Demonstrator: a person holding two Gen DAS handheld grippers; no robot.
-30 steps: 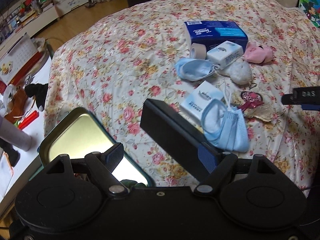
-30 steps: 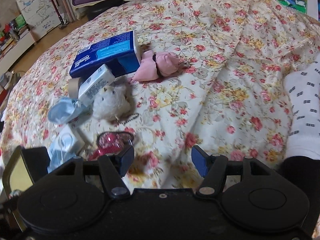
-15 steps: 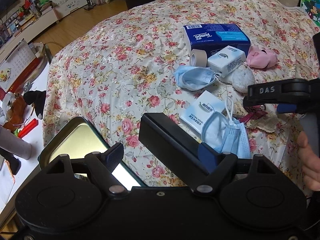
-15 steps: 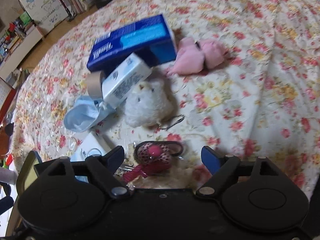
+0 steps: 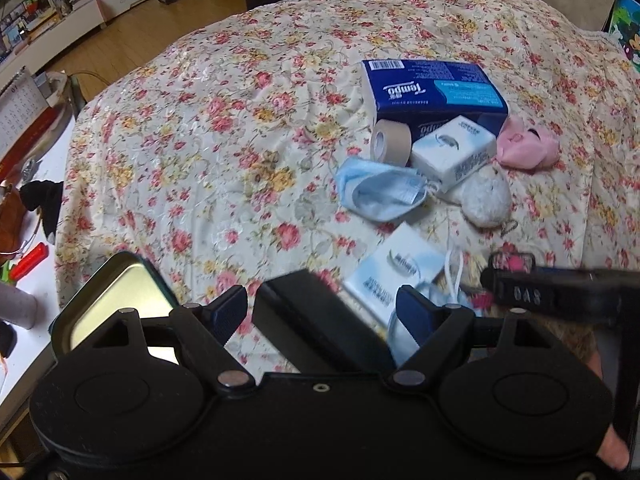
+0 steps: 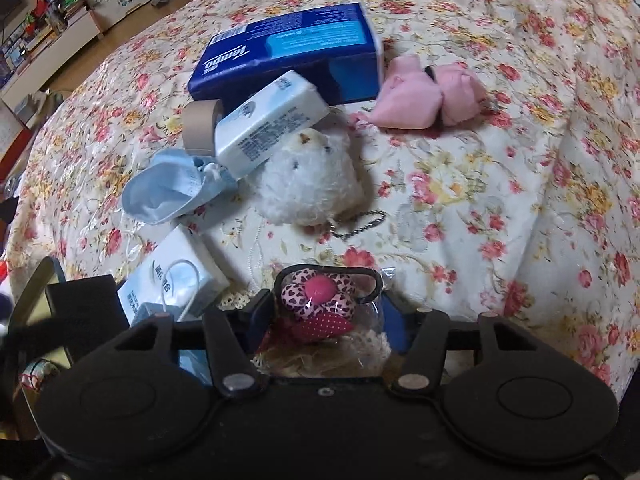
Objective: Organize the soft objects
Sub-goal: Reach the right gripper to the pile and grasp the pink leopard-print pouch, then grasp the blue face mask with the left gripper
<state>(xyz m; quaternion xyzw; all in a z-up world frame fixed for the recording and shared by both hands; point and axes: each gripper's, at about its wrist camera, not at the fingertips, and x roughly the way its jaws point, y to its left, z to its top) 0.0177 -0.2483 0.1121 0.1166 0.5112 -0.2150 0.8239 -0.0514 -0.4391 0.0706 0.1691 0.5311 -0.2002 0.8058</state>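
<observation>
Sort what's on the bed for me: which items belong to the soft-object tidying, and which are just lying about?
Part of the job:
right gripper, jaws just closing around the packaged flower hair clip
white plush toy
pink cloth bundle
blue face mask
open tin

Lying about:
tape roll
blue Tempo tissue box
white tissue pack
</observation>
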